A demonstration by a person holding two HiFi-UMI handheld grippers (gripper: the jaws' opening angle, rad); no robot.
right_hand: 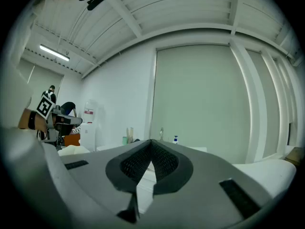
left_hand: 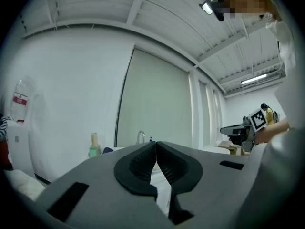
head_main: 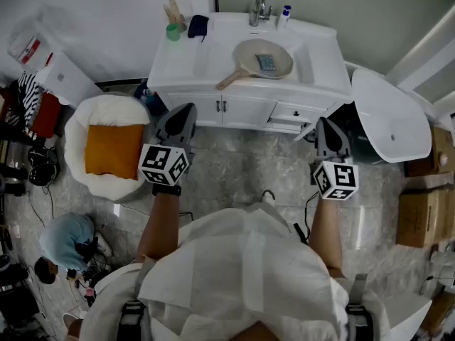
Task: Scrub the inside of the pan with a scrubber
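Note:
In the head view a beige pan (head_main: pixel 250 59) with a wooden handle lies on the white vanity counter (head_main: pixel 185 62), over the basin. A small grey-blue scrubber (head_main: pixel 267 63) rests inside it. My left gripper (head_main: pixel 183 111) is held level in front of the cabinet's left side, short of the counter, jaws shut on nothing. The right gripper (head_main: pixel 326 124) hovers by the cabinet's right corner, also shut and empty. In the left gripper view the left gripper (left_hand: pixel 156 146) has its pads touching. The right gripper (right_hand: pixel 151 143) looks the same in its own view. Both are well away from the pan.
A faucet (head_main: pixel 259 8), a soap bottle (head_main: pixel 285 14), a green cup (head_main: pixel 173 31) and a dark cloth (head_main: pixel 197 25) stand along the counter's back. A white round seat with an orange cushion (head_main: pixel 114 148) is at left, a white oval top (head_main: pixel 391 116) at right, a crouching person (head_main: pixel 67 239) lower left.

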